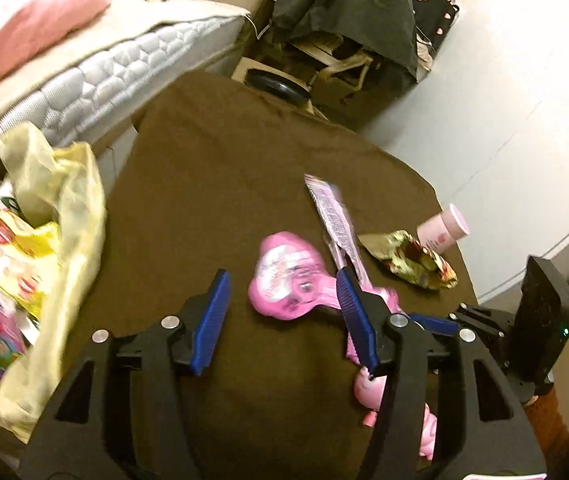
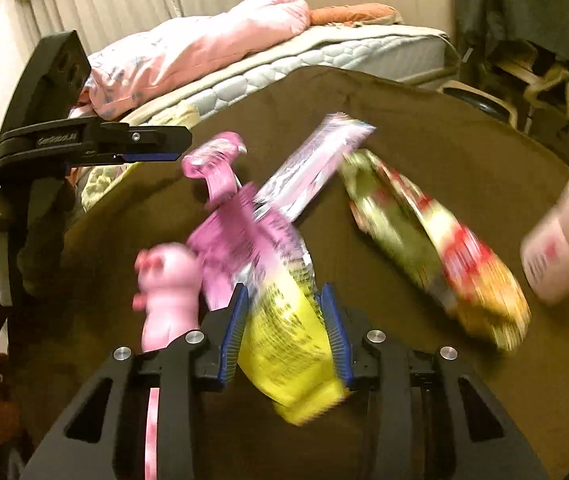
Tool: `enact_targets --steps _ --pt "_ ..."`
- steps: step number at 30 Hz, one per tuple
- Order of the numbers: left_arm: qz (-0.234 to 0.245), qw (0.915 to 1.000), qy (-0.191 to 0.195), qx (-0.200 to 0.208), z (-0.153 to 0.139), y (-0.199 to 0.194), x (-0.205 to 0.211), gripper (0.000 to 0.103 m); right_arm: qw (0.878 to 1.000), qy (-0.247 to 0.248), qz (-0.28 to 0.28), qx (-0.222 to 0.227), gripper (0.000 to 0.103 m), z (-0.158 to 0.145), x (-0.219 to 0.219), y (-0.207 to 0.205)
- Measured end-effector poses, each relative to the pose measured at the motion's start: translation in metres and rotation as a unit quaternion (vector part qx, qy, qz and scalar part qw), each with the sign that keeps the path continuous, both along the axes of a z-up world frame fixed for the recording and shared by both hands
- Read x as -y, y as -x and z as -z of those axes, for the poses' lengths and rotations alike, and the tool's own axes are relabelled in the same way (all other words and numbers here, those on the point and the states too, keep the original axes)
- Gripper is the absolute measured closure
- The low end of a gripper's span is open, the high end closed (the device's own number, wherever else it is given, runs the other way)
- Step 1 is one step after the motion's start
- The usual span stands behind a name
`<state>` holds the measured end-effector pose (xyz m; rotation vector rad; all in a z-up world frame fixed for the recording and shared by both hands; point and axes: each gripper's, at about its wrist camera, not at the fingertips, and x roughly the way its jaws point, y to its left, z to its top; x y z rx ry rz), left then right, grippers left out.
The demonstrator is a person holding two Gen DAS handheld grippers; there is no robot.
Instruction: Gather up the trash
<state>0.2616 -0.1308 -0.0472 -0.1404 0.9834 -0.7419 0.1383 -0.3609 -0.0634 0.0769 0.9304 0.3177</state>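
Observation:
My right gripper (image 2: 284,328) is shut on a yellow snack wrapper (image 2: 284,344), whose pink upper part sticks out forward; both blue pads touch its sides. My left gripper (image 1: 284,316) hangs open over the brown tabletop (image 1: 224,184) with nothing between its fingers. A pink heart-shaped wrapper (image 1: 284,276) lies just beyond its tips. A yellow plastic bag (image 1: 44,220) holding several wrappers stands open at the left. In the right wrist view the left gripper (image 2: 164,152) appears side-on at the upper left.
On the table also lie a long pink-white wrapper (image 1: 330,212), a crumpled green-red wrapper (image 1: 412,260), a pink cup (image 1: 442,228) on its side near the edge and a pink pig toy (image 2: 168,288). A bed (image 1: 124,68) stands behind the table.

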Motion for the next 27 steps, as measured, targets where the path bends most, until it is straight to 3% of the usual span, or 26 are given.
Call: enact_targets --steps 5,7,9,10,14,17,19,22,25,27 --pt "-0.02 0.9994 -0.022 -0.019 0.011 -0.001 0.022 0.05 0.998 0.015 0.054 0.006 0.068 0.001 0.016 0.038" --pt "-0.027 0.9986 -0.046 0.002 0.01 0.002 0.032 0.049 0.997 0.016 0.068 0.013 0.066 0.004 0.017 0.049" --pt "-0.02 0.9969 -0.073 0.021 0.009 0.005 0.044 0.049 0.997 -0.012 0.069 0.02 0.049 0.009 0.022 0.056" --pt "-0.007 0.995 -0.094 0.035 0.009 0.008 0.051 0.049 0.997 -0.018 0.066 0.028 0.046 0.01 0.022 0.059" --pt "0.034 0.9901 -0.124 0.057 0.008 0.018 0.049 0.049 0.998 -0.011 0.063 0.027 0.044 0.01 0.021 0.059" --pt "0.021 0.9875 -0.137 0.075 0.003 0.025 0.03 0.049 0.998 -0.022 0.06 0.025 0.044 0.01 0.023 0.056" --pt "-0.003 0.99 -0.126 0.063 -0.002 0.029 0.013 0.049 0.998 -0.023 0.053 0.026 0.044 0.01 0.024 0.055" --pt "-0.009 0.9962 -0.085 0.015 -0.006 0.037 -0.005 0.049 0.998 -0.009 0.052 0.029 0.044 0.009 0.022 0.057" --pt "0.018 0.9975 -0.049 -0.046 0.001 0.038 0.003 0.049 0.995 0.024 0.069 0.061 0.044 0.0 0.022 0.064" --pt "0.014 0.9974 -0.047 -0.052 0.004 0.033 0.013 0.049 0.992 0.036 0.084 0.085 0.044 -0.01 0.025 0.068"
